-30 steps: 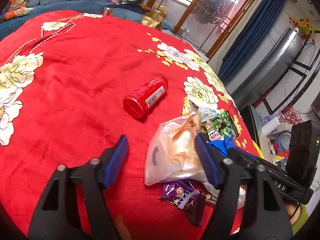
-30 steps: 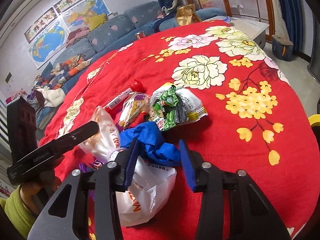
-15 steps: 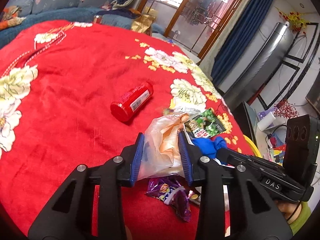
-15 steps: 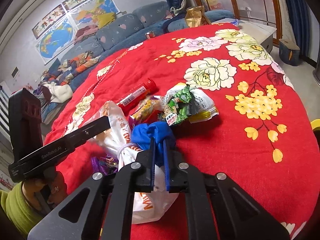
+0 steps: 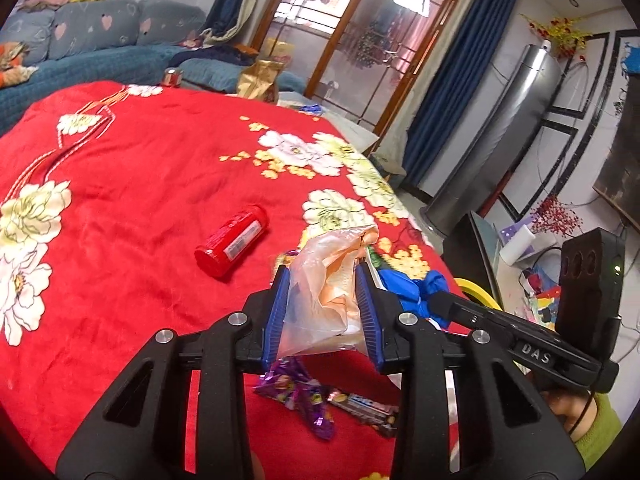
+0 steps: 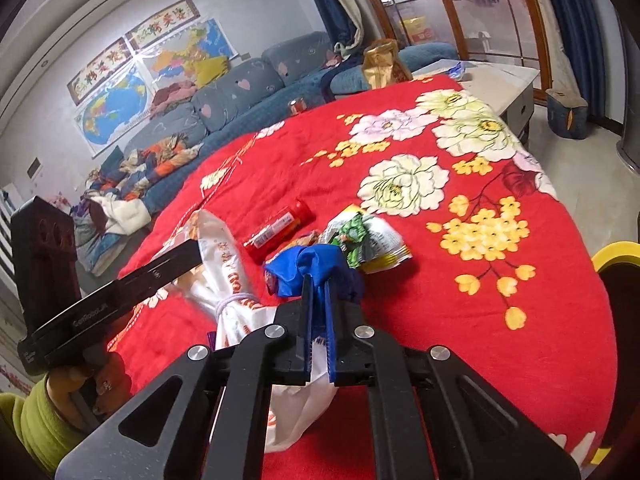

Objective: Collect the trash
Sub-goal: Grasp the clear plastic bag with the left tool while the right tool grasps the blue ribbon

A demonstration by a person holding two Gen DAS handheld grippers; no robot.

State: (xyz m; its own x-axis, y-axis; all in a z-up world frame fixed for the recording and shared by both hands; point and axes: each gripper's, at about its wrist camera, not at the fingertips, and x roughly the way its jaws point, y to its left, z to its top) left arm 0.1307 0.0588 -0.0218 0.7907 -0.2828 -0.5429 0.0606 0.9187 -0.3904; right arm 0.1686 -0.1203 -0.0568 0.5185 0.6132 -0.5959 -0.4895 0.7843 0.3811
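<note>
My left gripper (image 5: pixel 322 280) is shut on a clear and orange plastic bag (image 5: pixel 326 300), held lifted above the red flowered cloth (image 5: pixel 140 180). My right gripper (image 6: pixel 317 284) is shut on a crumpled blue piece (image 6: pixel 316 268) at the same bag's other side; the white bag (image 6: pixel 232 276) hangs between both grippers. A red tube bottle (image 5: pixel 232 240) lies on the cloth to the left; it also shows in the right wrist view (image 6: pixel 278 230). A green and white snack packet (image 6: pixel 366 242) lies beyond the blue piece. Purple wrappers (image 5: pixel 300 394) lie under the bag.
A blue sofa (image 6: pixel 240 96) with clothes runs behind the table. A gold bag (image 6: pixel 382 64) and a can (image 6: pixel 297 106) stand at the far edge. A yellow rim (image 6: pixel 616 250) shows at the right, beside the table.
Both grippers closed: the left on the plastic bag, the right on the blue piece. Both then lifted, raising the bag off the cloth.
</note>
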